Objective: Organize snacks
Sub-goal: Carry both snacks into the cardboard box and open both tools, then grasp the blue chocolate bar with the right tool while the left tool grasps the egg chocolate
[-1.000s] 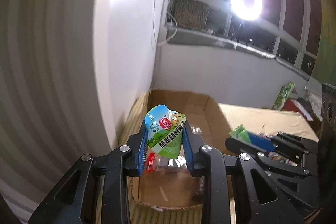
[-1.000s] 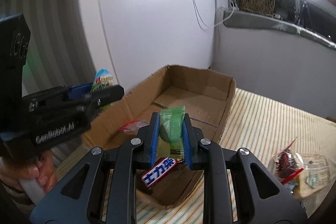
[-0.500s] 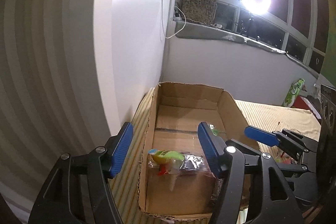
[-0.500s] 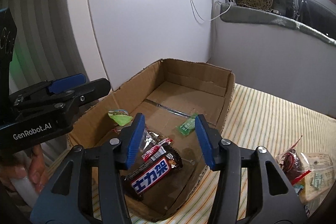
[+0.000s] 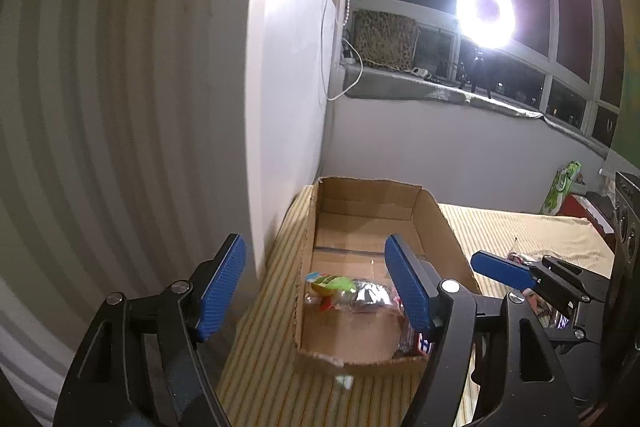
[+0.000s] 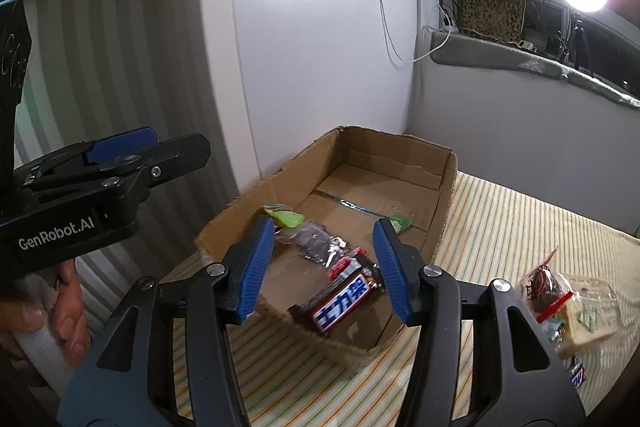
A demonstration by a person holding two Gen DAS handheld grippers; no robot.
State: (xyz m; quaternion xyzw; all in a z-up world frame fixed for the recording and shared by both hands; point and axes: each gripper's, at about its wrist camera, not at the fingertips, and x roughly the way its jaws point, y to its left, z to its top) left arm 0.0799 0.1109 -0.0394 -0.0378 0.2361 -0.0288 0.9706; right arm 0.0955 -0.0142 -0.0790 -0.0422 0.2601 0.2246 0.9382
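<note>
An open cardboard box [image 5: 440,223] [image 6: 444,183] lies on the striped tablecloth against the white wall. Inside lie a green-topped snack pouch [image 5: 332,283] [image 6: 284,217], a silvery wrapper [image 6: 318,245], a brown Snickers bar [image 6: 344,297] and a small green packet [image 6: 400,223]. My left gripper [image 5: 316,289] is open and empty above the box's near left corner. My right gripper [image 6: 326,269] is open and empty above the box's near end. Each gripper shows in the other's view, the right one [image 5: 504,271] and the left one [image 6: 116,155].
Several loose snack packets [image 6: 568,303] lie on the cloth right of the box. A green bag [image 5: 562,187] stands at the table's far right. A white wall panel and a ribbed wall close the left side. A ring light [image 5: 486,13] shines at the window.
Both grippers opened and let go: the green-topped pouch and the small green packet dropped into the box. Both grippers then pulled back and up from the box.
</note>
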